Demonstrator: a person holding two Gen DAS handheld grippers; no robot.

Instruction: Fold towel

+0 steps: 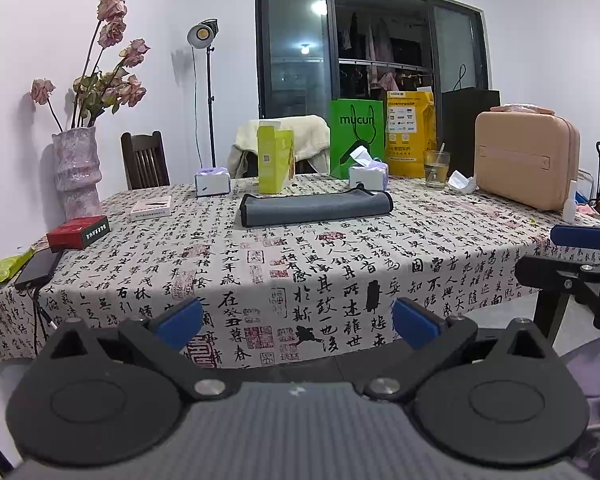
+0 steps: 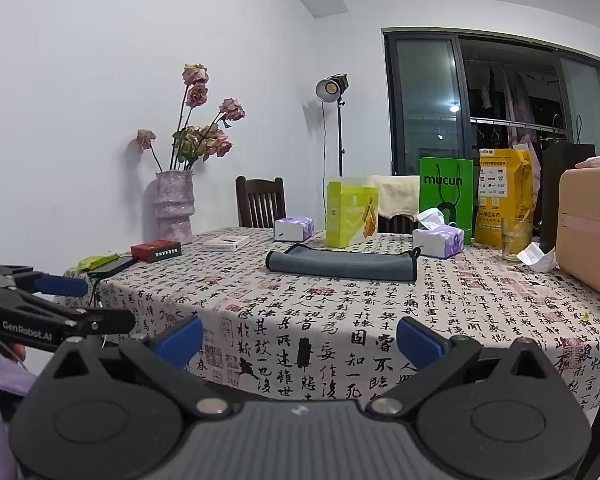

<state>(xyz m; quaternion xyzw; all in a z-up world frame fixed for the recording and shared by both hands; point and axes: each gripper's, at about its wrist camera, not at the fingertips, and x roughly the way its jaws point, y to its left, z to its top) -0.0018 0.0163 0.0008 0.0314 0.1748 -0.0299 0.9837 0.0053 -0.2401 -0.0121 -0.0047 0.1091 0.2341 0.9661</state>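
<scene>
Left tool (image 1: 298, 320) and right tool (image 2: 300, 338) are hovering level off the near tabletop (image 1: 340, 264) edge, both spread wide, gripping nothing. Folded grey microfibre towel (image 1: 316, 208) is lying flat at 12 o'clock, well apart from both.

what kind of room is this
Most likely a home dining room: a table under a calligraphy-print cloth, wooden chairs behind it, a vase of dried roses, and laundry hanging beyond the glass balcony door.
</scene>
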